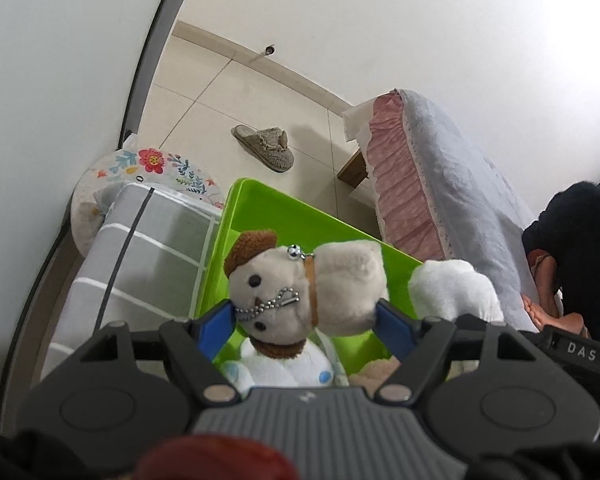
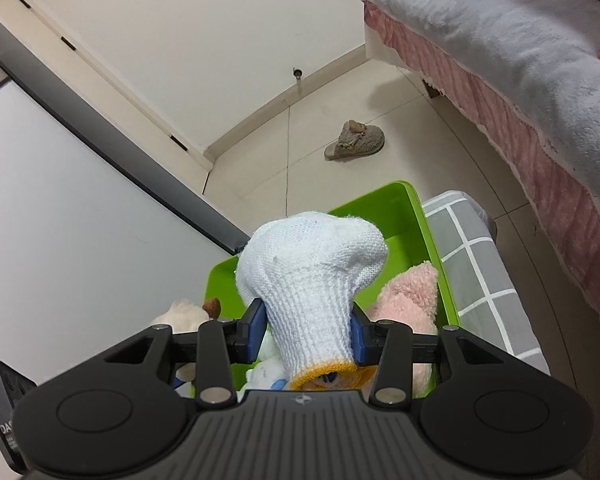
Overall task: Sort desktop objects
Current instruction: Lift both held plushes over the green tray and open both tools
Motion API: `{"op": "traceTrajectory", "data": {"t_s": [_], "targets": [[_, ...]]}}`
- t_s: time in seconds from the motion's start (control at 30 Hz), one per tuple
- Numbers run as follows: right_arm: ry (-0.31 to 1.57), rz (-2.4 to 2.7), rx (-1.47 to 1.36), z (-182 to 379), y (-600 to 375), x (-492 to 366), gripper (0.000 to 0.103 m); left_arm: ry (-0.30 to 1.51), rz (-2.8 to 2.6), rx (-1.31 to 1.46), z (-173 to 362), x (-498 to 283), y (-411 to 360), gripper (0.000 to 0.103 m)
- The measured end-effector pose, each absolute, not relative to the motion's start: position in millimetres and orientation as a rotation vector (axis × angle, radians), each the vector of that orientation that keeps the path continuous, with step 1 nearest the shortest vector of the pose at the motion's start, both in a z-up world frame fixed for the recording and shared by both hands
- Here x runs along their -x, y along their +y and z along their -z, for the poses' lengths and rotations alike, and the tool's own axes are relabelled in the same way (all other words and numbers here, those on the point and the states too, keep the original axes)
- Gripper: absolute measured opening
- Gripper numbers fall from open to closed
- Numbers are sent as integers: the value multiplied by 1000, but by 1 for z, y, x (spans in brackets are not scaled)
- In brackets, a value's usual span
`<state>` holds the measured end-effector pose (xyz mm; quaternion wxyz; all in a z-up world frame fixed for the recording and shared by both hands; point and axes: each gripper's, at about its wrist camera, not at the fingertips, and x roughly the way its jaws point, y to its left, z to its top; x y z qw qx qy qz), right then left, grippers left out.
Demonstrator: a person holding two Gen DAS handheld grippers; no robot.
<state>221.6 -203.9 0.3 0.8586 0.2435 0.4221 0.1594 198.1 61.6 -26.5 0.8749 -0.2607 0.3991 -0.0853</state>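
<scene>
Left wrist: my left gripper clamps the plush dog over the green bin. Right gripper pinches the white knit glove.

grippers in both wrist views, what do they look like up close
Both match: the left gripper and the right gripper have a dark grey ribbed body with a small logo, black linkage arms with silver rivets, round black side discs, and black fingers faced with blue pads. White "DAS" lettering marks the right gripper's side, seen from the left wrist view.
</scene>
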Motion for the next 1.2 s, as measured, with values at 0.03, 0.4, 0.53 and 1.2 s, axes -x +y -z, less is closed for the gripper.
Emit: {"op": "traceTrajectory", "data": {"t_s": [0.03, 0.4, 0.53, 1.2], "targets": [[888, -335, -504, 2, -202, -223, 42, 833, 181, 546, 29, -200, 61, 76], [847, -370, -493, 14, -198, -233, 38, 801, 198, 503, 46, -207, 53, 76], [850, -370, -476, 19, -195, -235, 38, 786, 203, 486, 47, -206, 50, 76], [898, -353, -506, 29, -201, -233, 38, 788, 175, 34, 58, -204, -11, 76]]}}
